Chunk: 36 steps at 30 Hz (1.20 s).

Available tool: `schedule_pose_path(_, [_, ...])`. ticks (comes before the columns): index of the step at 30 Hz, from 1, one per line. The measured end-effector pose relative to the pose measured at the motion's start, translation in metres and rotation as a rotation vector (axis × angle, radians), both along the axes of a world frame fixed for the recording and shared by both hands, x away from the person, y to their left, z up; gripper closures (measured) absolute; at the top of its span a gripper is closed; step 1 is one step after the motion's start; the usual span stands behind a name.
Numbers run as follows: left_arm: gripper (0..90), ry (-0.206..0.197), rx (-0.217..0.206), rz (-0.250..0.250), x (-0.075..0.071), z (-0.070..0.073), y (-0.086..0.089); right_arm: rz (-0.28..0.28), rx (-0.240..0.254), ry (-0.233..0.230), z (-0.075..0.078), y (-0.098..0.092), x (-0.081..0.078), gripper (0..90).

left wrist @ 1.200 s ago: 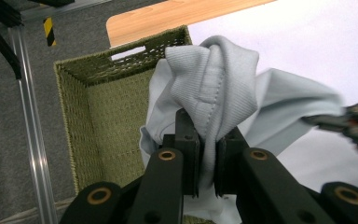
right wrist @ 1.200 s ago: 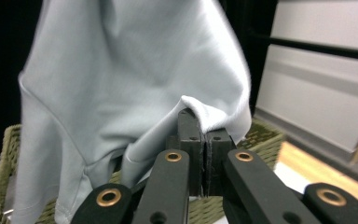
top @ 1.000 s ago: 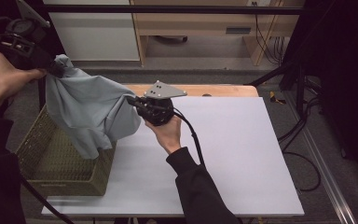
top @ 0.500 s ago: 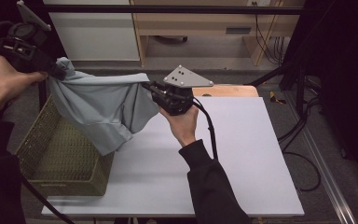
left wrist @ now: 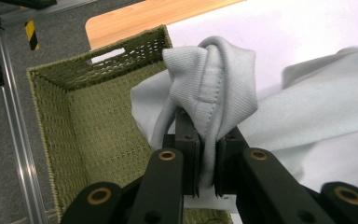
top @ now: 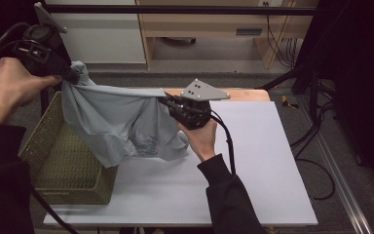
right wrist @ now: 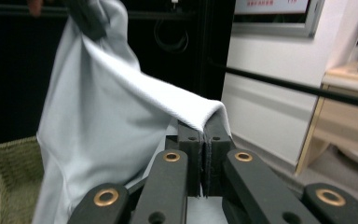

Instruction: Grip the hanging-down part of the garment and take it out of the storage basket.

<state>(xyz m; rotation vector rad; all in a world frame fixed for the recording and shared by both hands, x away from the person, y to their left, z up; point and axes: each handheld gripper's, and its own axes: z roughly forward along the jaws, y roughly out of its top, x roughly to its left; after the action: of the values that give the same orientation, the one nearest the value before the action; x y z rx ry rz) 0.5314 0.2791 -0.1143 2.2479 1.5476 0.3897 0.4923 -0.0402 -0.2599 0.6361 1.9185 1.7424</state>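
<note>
A pale blue-grey garment [top: 117, 119] hangs stretched in the air between my two grippers, its lower part draping over the basket's right rim and onto the table. My left gripper [top: 70, 75] is held high at the left, shut on a bunched corner of the garment [left wrist: 212, 93]. My right gripper [top: 165, 101] is above the table's far middle, shut on the garment's other edge [right wrist: 200, 116]. A small dark print shows near the cloth's lower edge. The top edge of the cloth runs taut from one gripper to the other.
A green woven basket [top: 44, 151] stands at the table's left side, partly under the hanging cloth; its inside [left wrist: 98, 126] holds nothing. The white tabletop [top: 253, 165] spreads to the right. A wooden strip [top: 243, 93] borders the far edge. Cables trail on the floor at right.
My right gripper has moved right and up, away from the left one. The garment went from a bunched bundle to a spread, taut sheet. The left gripper stayed about where it was.
</note>
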Motion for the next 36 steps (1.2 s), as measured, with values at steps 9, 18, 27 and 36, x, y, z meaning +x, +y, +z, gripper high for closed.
schedule_pose_path(9, [82.1,-0.018,0.005,-0.012,-0.003,0.0,-0.005,0.042,-0.039,0.128,-0.06,0.005,-0.002,84.2])
schedule_pose_path(18, [82.3,-0.02,-0.002,-0.006,-0.004,-0.002,0.0,0.095,-0.031,0.246,-0.104,0.007,0.001,51.1])
schedule_pose_path(27, [82.3,-0.018,-0.001,-0.006,-0.004,-0.005,0.0,0.001,-0.001,0.228,-0.111,-0.021,-0.014,9.3])
schedule_pose_path(36, [82.3,-0.02,-0.006,-0.014,-0.005,-0.006,-0.002,-0.169,0.031,0.141,-0.108,-0.063,-0.035,4.8])
